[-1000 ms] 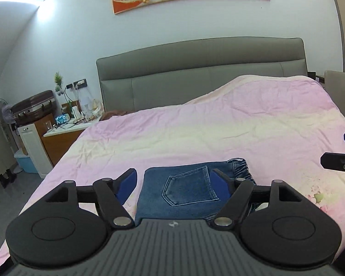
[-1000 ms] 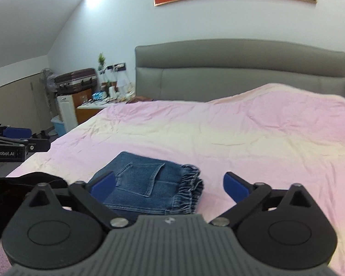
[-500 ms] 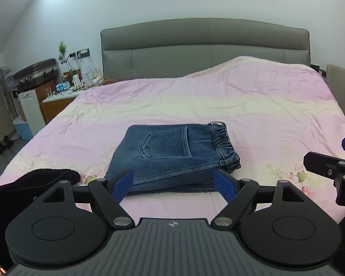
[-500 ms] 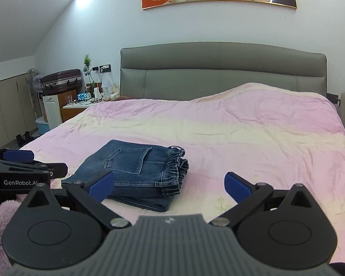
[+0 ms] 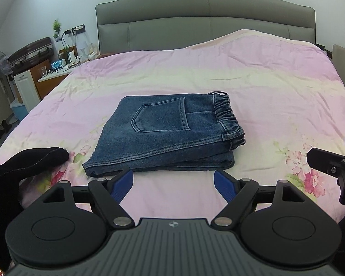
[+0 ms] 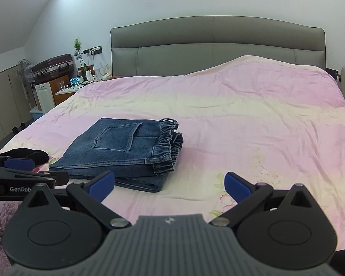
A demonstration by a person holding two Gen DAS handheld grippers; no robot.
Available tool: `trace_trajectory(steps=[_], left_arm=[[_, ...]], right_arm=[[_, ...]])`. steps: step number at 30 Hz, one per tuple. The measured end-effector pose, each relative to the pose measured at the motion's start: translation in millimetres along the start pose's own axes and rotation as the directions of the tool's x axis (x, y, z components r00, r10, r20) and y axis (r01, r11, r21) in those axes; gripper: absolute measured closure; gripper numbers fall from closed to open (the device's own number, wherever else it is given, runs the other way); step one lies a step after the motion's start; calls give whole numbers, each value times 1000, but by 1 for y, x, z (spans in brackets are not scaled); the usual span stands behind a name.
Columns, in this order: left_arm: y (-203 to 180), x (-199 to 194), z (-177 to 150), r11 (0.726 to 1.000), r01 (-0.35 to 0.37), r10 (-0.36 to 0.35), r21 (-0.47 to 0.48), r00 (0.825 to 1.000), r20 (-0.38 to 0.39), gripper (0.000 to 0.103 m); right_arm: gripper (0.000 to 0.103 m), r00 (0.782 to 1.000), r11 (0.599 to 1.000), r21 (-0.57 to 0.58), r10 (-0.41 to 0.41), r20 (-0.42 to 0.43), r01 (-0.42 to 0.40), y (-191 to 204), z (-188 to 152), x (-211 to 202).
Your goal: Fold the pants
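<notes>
The folded blue jeans lie flat on the pink bedspread near the foot of the bed, back pocket up, elastic waistband to the right. Both tools hang just short of them, tilted down toward the bed. The left hand-held gripper has just been spreading its jaws, which now stand wide apart with only bedspread between them. The right hand-held gripper is level beside it, jaws likewise wide and holding nothing. A black garment lies left of the jeans.
</notes>
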State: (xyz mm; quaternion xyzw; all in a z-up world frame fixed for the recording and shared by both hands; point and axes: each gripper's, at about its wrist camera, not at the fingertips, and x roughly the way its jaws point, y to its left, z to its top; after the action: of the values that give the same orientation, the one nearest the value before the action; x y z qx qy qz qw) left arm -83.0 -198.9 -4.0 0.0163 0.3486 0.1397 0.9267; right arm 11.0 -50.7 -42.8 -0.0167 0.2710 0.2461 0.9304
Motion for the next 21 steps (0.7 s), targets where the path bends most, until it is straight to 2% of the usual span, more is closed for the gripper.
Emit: trace_trajectory(steps=[21], left_arm=[[3,-1,3,1000,3,-3,1,1000,-1,10]], right_arm=[[5,1000,1000,-8,4,1,-4,2,-2,0]])
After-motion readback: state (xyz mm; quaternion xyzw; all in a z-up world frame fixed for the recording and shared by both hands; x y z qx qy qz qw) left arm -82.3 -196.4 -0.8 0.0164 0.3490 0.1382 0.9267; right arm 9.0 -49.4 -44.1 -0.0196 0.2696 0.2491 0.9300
